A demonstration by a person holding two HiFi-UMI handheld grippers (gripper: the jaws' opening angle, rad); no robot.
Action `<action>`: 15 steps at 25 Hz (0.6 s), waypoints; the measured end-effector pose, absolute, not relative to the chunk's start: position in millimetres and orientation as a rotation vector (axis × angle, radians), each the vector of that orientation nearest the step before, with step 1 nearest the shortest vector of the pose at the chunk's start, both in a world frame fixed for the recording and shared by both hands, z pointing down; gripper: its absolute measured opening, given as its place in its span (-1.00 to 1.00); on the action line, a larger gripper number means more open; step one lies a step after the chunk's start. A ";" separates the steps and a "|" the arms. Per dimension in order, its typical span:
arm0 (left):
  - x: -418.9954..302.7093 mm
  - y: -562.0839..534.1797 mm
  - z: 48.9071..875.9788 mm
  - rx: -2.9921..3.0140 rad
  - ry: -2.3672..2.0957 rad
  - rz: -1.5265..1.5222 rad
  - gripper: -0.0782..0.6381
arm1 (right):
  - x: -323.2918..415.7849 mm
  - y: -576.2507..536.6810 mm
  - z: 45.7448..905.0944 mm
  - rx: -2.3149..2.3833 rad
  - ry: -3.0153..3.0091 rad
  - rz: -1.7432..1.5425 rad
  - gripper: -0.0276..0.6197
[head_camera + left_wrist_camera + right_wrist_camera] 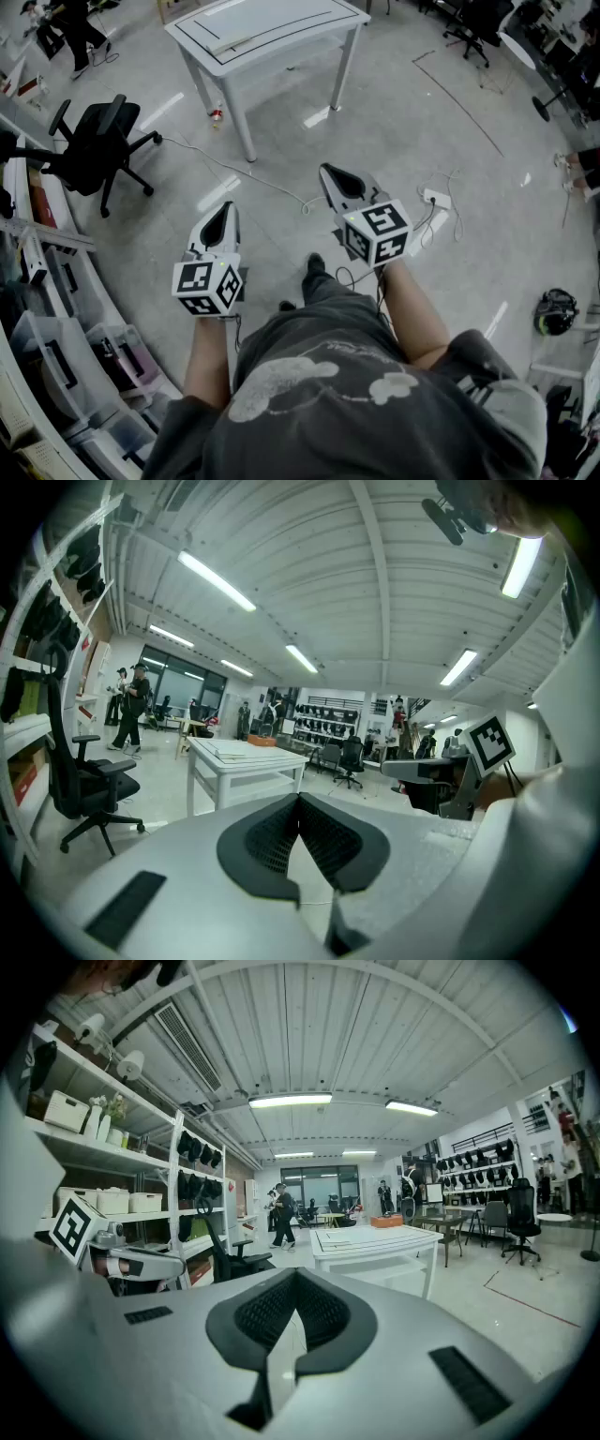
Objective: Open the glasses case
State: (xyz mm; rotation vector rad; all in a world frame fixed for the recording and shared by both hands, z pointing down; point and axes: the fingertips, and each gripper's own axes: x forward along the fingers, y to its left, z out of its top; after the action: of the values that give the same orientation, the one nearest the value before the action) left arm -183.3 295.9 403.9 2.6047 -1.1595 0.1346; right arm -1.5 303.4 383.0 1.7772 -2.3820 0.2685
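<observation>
No glasses case shows clearly in any view. A white table [314,21] stands ahead across the floor, with a flat pale thing [232,43] on it that I cannot identify. The table also shows in the left gripper view [246,754] and the right gripper view [375,1238]. My left gripper [228,206] is held in the air before the person, jaws together and empty [299,799]. My right gripper [326,171] hangs beside it, a little further forward, jaws also together with nothing in them [295,1275]. Both point toward the table, slightly downward.
A black office chair [98,145] stands at the left, near shelving with storage bins [56,319]. Cables [234,173] and a power strip [436,199] lie on the floor between me and the table. A small bottle [217,114] stands by a table leg. People stand far off.
</observation>
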 end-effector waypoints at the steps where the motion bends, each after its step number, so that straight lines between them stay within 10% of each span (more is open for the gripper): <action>1: -183.5 297.9 403.5 2.606 -1.157 0.131 -0.78 | -2.4 305.7 382.4 1.772 -2.381 0.267 -0.92; 15: -172.0 326.7 407.8 2.619 -1.088 0.144 -0.78 | -0.6 332.5 377.7 1.778 -2.372 0.242 -0.92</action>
State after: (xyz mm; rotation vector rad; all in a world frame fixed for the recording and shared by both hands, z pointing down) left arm -172.0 326.7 407.8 2.6190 -1.0879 0.1442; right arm -0.6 332.5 377.7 1.7784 -2.3725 0.2423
